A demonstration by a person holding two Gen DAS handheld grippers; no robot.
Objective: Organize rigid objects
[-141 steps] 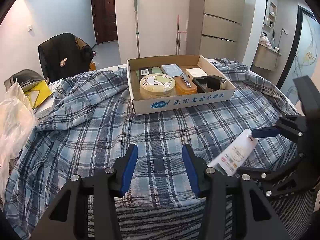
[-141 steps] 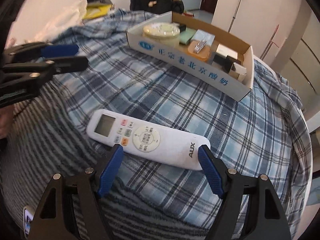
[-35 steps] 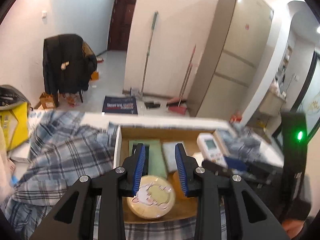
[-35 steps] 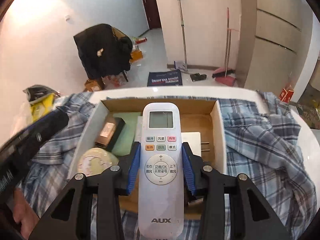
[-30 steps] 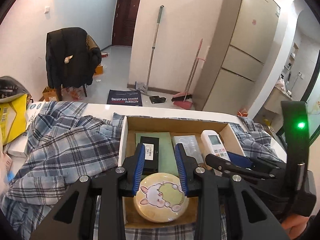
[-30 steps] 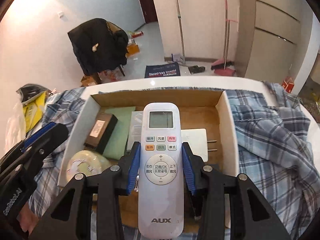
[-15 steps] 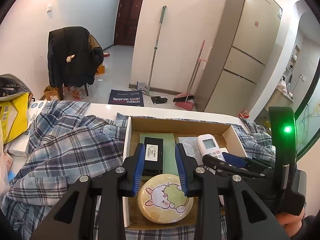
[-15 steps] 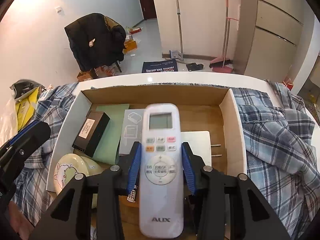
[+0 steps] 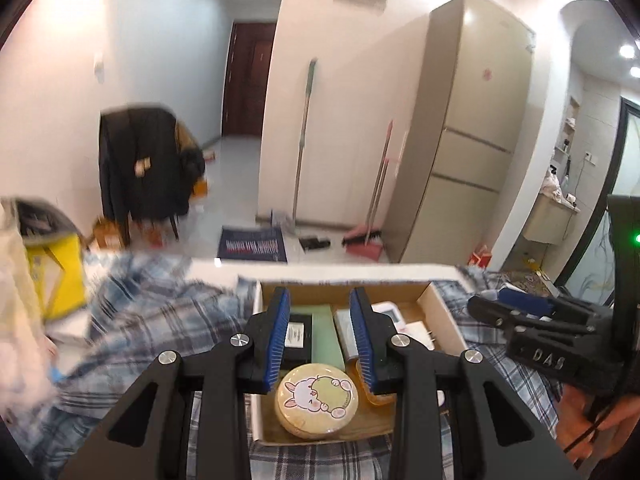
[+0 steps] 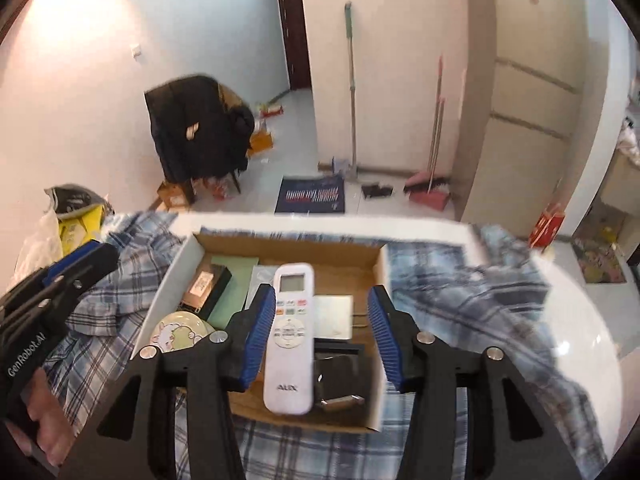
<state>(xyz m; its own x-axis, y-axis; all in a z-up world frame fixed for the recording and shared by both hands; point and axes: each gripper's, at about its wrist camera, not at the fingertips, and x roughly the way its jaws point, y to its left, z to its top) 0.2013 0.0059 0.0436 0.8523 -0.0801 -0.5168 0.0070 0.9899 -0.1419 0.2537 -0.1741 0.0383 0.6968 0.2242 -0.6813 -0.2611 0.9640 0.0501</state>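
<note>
And the remote control (image 10: 289,336) is down, lying lengthwise in the cardboard box (image 10: 380,276) on top of the flat things there, its screen end toward the far wall of the box; the right tool (image 10: 322,334) has just been opening, its blue pads standing clear of the remote on both sides with nothing pressed between them, so the drop-off step looks finished and the release is what we are watching; over on the other side the left tool (image 9: 320,338) hangs above the near end of the box, jaws partly apart and gripping nothing, with the round tin (image 9: 316,400) with the cartoon lid showing below it and the black case (image 9: 296,338) behind; judging from this, the next move calls for drawing the right tool up and back without nudging the remote, then looking over the plaid cloth (image 10: 480,304) for whatever rigid piece is left to gather, though none shows on it from here; against the pictures from a second ago the change is plain: then the pads were clamped on the remote and it filled the middle of the right view, now it sits smaller and lower in the box, free of the pads, and both views show more room and floor beyond the surface.
</note>
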